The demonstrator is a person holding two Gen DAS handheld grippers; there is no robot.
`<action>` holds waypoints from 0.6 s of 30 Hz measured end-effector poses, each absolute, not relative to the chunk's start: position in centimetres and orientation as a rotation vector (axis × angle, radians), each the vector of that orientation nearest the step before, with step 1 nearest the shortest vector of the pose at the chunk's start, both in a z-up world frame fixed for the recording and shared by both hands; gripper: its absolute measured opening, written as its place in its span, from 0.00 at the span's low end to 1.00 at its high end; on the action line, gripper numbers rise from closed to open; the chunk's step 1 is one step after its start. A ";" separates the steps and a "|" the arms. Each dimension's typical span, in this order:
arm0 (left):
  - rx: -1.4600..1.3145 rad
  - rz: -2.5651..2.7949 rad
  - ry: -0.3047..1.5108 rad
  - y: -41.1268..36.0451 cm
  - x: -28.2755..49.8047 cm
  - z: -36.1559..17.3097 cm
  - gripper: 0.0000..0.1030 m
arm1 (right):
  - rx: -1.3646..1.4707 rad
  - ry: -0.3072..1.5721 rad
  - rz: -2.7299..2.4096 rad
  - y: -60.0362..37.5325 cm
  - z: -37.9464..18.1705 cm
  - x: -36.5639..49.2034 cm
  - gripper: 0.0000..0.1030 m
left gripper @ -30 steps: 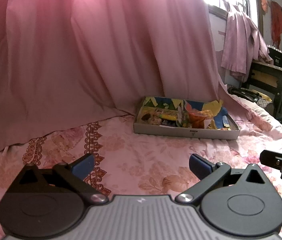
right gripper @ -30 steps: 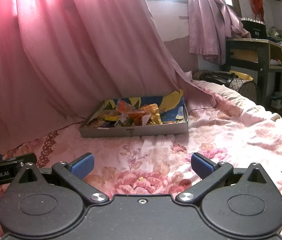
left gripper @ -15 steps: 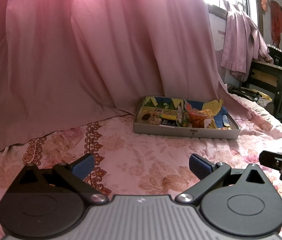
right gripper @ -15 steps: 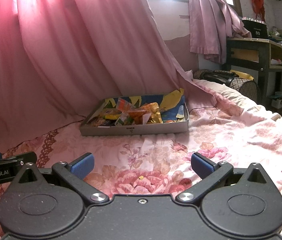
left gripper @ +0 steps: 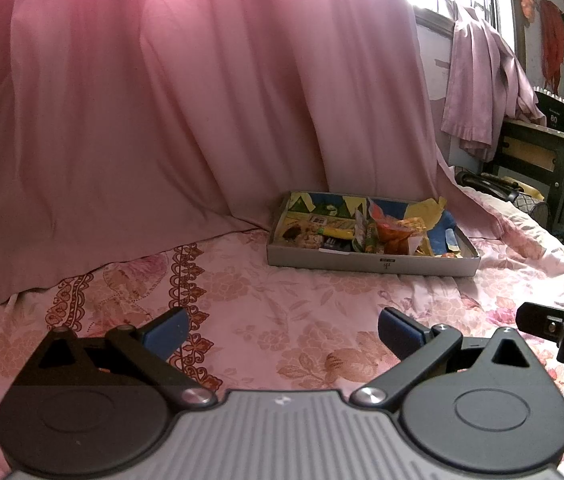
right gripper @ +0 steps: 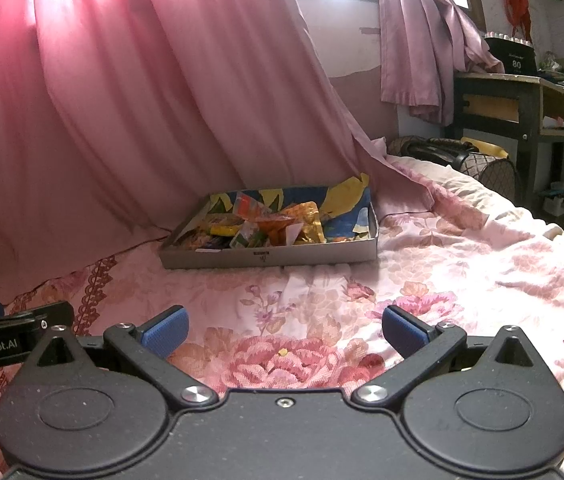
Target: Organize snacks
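A shallow grey cardboard box [left gripper: 374,265] lies on the bed against the pink curtain; it also shows in the right wrist view [right gripper: 269,257]. Several snack packets [left gripper: 386,232] in orange, yellow and green are piled inside it [right gripper: 269,226]. My left gripper [left gripper: 282,330] is open and empty, well short of the box, low over the bedspread. My right gripper [right gripper: 284,328] is open and empty too, also short of the box. Each gripper shows at the edge of the other's view.
A floral pink bedspread [right gripper: 422,280] covers the bed. A pink curtain [left gripper: 161,120] hangs behind the box. A dark wooden desk [right gripper: 522,112] with small items stands at the right, and a dark bag [right gripper: 442,152] lies by the bed's far end.
Both grippers have crept slightly toward the box. Their jaws stay open and nothing on the bed has moved.
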State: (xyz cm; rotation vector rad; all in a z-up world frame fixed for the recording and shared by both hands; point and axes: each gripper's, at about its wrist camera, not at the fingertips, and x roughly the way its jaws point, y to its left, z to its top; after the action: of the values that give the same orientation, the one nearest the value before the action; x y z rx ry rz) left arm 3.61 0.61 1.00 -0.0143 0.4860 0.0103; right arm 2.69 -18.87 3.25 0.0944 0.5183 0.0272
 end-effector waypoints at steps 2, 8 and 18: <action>-0.015 0.010 0.486 0.6 3.6 1.0 1.00 | 0.093 0.520 0.028 -18.8 3.2 2.7 0.99; -0.014 0.011 0.486 0.6 3.6 1.0 1.00 | 0.091 0.523 0.030 -18.9 3.2 2.8 0.99; -0.013 0.010 0.487 0.6 3.6 1.0 1.00 | 0.091 0.525 0.031 -18.9 3.1 2.8 0.99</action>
State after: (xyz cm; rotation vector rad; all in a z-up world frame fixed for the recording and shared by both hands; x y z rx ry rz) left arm 3.60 0.60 1.03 -0.0133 0.4872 0.0103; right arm 2.78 -18.90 3.14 0.0912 0.5246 0.0307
